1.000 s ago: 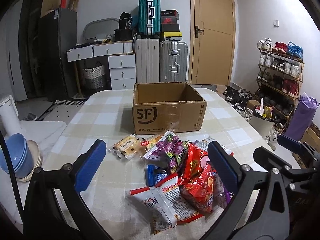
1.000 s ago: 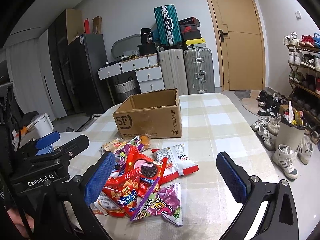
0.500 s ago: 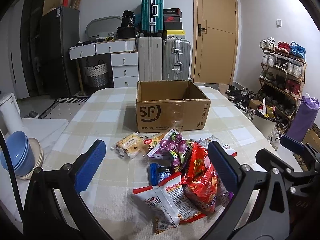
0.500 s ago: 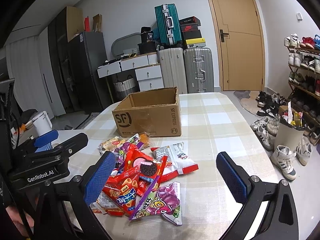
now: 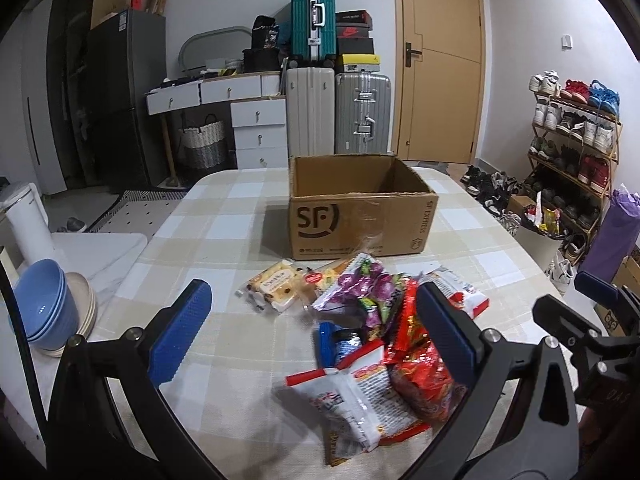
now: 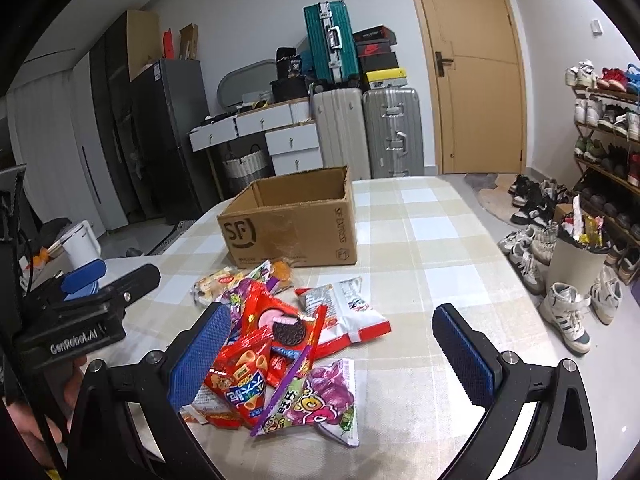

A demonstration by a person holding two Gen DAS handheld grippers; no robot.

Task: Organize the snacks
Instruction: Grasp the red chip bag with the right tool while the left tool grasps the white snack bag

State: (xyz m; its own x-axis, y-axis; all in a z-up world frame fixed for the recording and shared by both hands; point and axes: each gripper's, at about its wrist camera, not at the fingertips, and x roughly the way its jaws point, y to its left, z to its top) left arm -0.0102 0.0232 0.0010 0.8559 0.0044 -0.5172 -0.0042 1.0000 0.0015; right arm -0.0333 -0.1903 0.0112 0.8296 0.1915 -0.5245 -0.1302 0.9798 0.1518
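While both tools (image 5: pixel 312 328) (image 6: pixel 334 344) gape empty, overlapping snack packets (image 6: pixel 280 344) probably hide others.

Checked table (image 5: pixel 224 224) carries an open cardboard box (image 5: pixel 360 220), and a snack pile (image 5: pixel 372 332) just in front.

Snack heap (image 6: pixel 280 344) before open-topped box (image 5: pixel 360 212)

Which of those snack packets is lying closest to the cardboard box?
The pale yellow biscuit packet, at the far left edge of the pile. It lies apart from the red and purple bags, just before the box.
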